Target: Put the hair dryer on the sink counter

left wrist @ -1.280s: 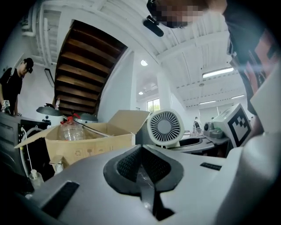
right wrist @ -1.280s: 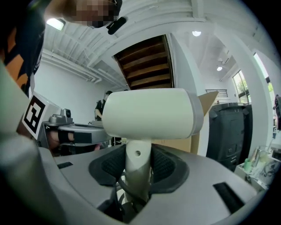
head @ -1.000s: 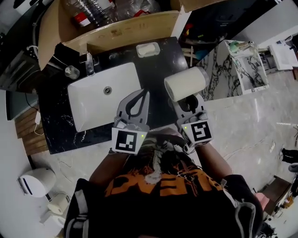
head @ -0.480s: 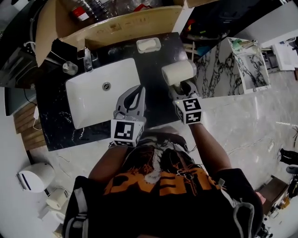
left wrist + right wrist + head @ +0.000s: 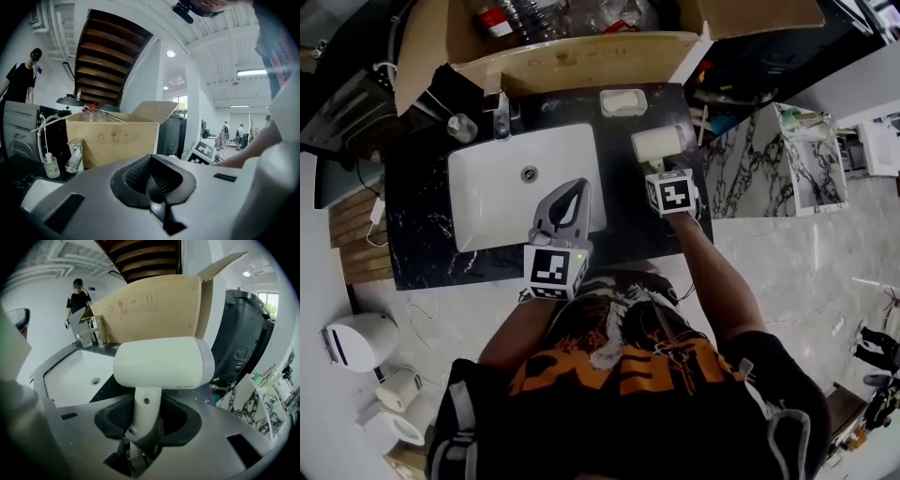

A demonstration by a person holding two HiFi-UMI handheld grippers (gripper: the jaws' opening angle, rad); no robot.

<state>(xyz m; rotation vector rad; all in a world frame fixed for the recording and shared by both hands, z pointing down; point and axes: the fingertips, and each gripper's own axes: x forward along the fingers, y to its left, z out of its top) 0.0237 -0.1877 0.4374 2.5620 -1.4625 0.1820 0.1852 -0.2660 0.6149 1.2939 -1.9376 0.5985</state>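
We see bright, even indoor light. Ceiling lamps [image 5: 171, 53] glow in the left gripper view, and a far window [image 5: 180, 104] burns white. The hair dryer [image 5: 161, 364] is lit from above, shaded beneath. Every view bends and darkens toward its corners; near foregrounds blur.

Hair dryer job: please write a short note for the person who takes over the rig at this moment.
Left gripper: fingers shut, empty, hovering over the basin's right edge.
Right gripper: shut on the hair dryer's handle, above the black counter right of the basin.
Done: dryer is over the counter.
Left: lower it, release it; contact with the counter is not visible yet.
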